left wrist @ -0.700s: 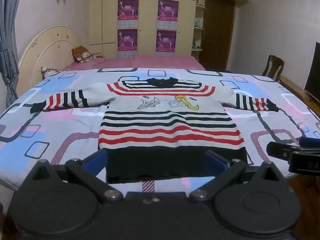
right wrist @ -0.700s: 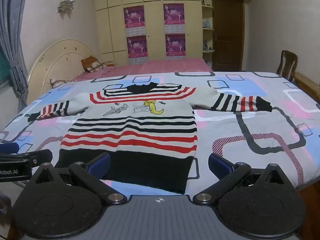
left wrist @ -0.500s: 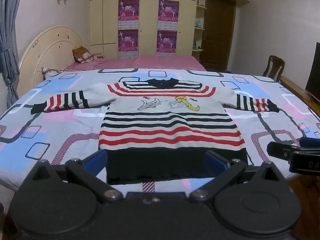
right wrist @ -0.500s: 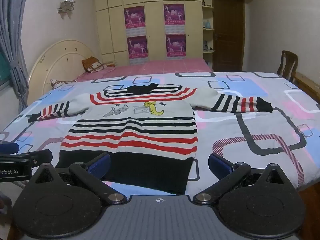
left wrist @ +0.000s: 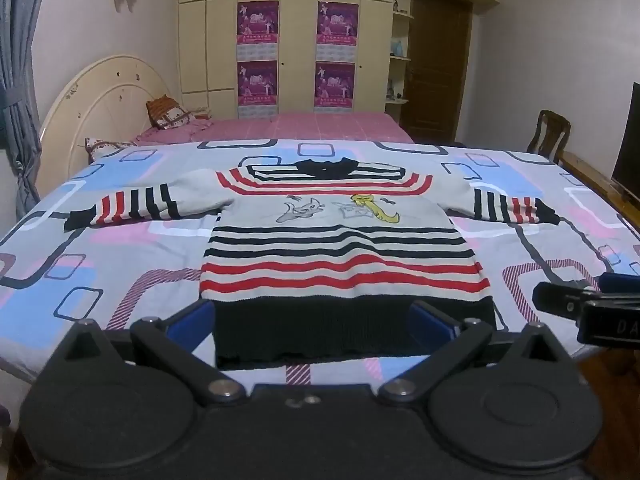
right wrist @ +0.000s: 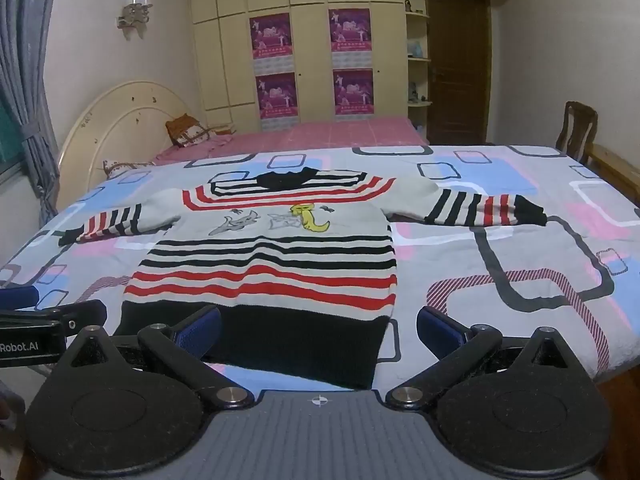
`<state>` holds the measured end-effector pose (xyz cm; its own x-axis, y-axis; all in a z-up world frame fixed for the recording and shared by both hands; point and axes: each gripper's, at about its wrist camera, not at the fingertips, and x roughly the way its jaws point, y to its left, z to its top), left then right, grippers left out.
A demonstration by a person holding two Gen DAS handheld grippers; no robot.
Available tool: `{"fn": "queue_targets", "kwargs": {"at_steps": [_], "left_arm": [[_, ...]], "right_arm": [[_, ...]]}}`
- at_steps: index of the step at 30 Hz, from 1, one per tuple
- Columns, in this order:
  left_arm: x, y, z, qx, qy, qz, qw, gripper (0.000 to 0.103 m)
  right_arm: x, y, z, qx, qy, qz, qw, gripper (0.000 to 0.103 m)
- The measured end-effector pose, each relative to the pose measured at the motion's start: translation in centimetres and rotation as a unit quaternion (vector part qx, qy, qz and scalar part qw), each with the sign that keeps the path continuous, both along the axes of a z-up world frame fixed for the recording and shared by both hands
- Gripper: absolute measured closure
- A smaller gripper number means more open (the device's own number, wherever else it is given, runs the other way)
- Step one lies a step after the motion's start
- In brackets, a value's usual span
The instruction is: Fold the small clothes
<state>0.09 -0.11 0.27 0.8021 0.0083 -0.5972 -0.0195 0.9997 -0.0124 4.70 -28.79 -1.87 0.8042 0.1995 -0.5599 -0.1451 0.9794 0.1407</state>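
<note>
Sweater (left wrist: 340, 248) flat on patterned bedspread (left wrist: 120, 264); wardrobe (left wrist: 296, 36) behind.

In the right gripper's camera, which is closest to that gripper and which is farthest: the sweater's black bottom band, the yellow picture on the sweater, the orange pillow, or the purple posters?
From the right gripper:
1. Black knitted bottom band of the striped sweater, just ahead between the open fingers.
2. Yellow picture, mid-chest of the sweater.
3. Orange patterned pillow, left, by the cream headboard.
4. Purple posters, on the cream wardrobe doors at the back.

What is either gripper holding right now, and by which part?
Nothing is held. The left gripper and right gripper both stand wide open near the sweater, which lies flat and unfolded on the bed.
</note>
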Motion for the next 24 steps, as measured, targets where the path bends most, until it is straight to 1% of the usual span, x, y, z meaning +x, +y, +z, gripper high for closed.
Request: {"fn": "queue_targets", "kwargs": {"at_steps": [4,19,21,24], "left_arm": [[-0.3,0.1,0.4,-0.002,-0.002,0.000,1.0000,0.000],[-0.4,0.1,0.4,-0.001,-0.003,0.001,1.0000,0.000],[-0.4,0.2,0.4,-0.001,-0.003,0.001,1.0000,0.000],[-0.4,0.3,0.6,-0.001,-0.004,0.001,1.0000,0.000]], "right_arm": [[0.2,0.4,0.7,-0.001,-0.001,0.000,1.000,0.000],[0.2,0.3,0.4,0.000,-0.003,0.000,1.000,0.000],[0.1,0.8,0.9,0.000,-0.003,0.001,1.000,0.000],[0.3,0.7,0.7,0.000,-0.003,0.001,1.000,0.000]]}}
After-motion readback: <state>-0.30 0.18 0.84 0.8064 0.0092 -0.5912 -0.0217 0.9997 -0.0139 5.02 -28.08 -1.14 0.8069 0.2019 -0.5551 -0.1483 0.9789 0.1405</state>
